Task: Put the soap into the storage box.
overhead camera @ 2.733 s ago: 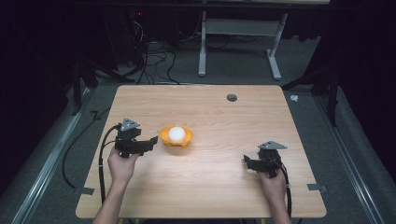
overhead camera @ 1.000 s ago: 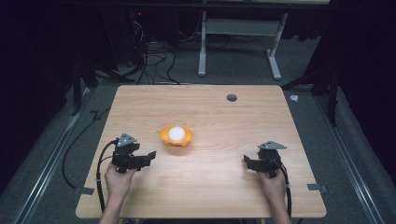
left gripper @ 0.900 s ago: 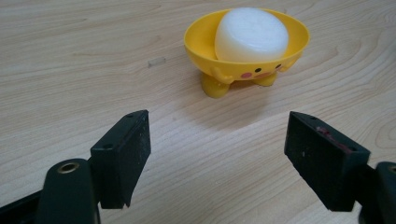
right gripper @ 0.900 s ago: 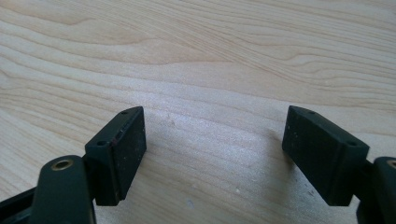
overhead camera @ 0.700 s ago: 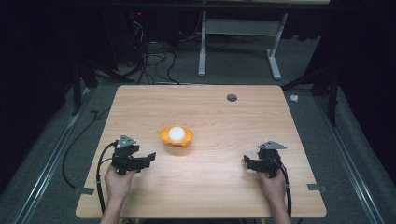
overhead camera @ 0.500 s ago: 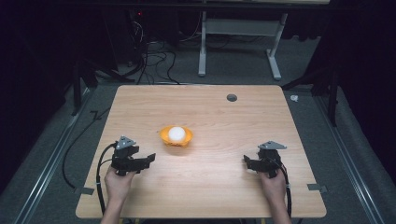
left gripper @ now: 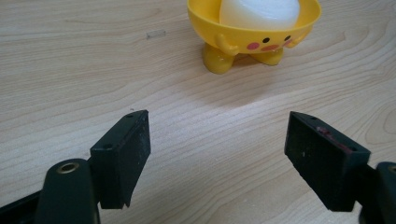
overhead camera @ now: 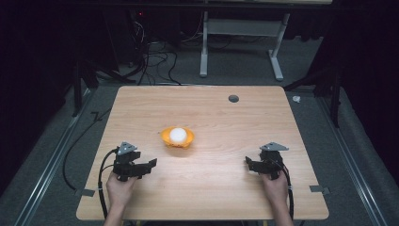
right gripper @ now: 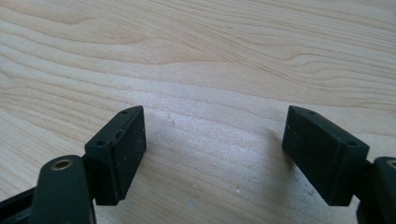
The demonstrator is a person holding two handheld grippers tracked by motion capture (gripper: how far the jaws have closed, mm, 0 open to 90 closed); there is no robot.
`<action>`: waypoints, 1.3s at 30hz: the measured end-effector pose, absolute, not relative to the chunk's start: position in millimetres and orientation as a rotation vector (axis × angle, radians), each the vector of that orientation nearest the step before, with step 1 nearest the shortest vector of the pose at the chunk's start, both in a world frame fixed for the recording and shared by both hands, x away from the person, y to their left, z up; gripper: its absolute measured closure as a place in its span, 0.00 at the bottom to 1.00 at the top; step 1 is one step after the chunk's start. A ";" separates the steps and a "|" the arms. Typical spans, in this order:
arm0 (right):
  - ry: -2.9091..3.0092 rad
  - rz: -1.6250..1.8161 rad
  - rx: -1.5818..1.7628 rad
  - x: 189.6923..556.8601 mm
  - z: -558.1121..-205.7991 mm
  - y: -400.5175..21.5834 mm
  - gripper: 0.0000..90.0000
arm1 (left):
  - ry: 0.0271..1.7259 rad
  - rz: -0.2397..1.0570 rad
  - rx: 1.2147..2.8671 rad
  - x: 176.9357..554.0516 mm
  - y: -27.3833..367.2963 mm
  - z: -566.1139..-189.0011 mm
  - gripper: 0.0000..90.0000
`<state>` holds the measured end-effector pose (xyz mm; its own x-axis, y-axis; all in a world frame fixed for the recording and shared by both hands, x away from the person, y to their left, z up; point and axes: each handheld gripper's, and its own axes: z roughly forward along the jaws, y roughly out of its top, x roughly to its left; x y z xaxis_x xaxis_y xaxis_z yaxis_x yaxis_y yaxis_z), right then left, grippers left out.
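Yellow cup point(overhead camera: 177, 138) with small feet and a painted face, standing upright near the middle of the table point(overhead camera: 211, 197), a little toward the left side. Inside it a white egg point(overhead camera: 178, 134), round top above the rim. In the left gripper view the same cup point(left gripper: 253, 35) at the top edge, egg point(left gripper: 259, 11) sitting in it, two pink cheeks and black dots on the front, one little arm at the side. Left gripper point(overhead camera: 147, 165) near the front left of the table, held by the left hand point(overhead camera: 121, 188), jaws turned toward the cup but well apart from it. Jaws spread wide in its own view point(left gripper: 217, 154), nothing between them, bare wood below. Right gripper point(overhead camera: 249, 164) near the front right, held by the right hand point(overhead camera: 275, 188), jaws turned toward the table's middle. Also opened wide point(right gripper: 212, 154), grasping nothing, only wood grain under it. Black cable point(overhead camera: 101, 174) hanging from the left gripper down past the table edge. Small dark round hole point(overhead camera: 233, 98) in the far part of the table. Grey floor with cables and a white desk frame point(overhead camera: 240, 37) behind.
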<state>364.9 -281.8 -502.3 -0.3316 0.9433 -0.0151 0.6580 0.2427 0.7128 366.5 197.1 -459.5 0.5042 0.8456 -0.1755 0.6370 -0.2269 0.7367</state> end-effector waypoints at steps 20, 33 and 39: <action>2.076 0.856 1.460 364.8 -502.3 -281.7 0.25 | 1.255 0.326 1.956 362.0 198.0 -476.1 0.26; 2.076 0.855 1.460 364.7 -502.3 -281.6 0.25 | 1.269 0.347 1.985 359.6 192.3 -486.5 0.25; 2.075 0.856 1.463 364.6 -502.3 -281.4 0.25 | 1.272 0.382 2.005 358.7 188.5 -490.6 0.25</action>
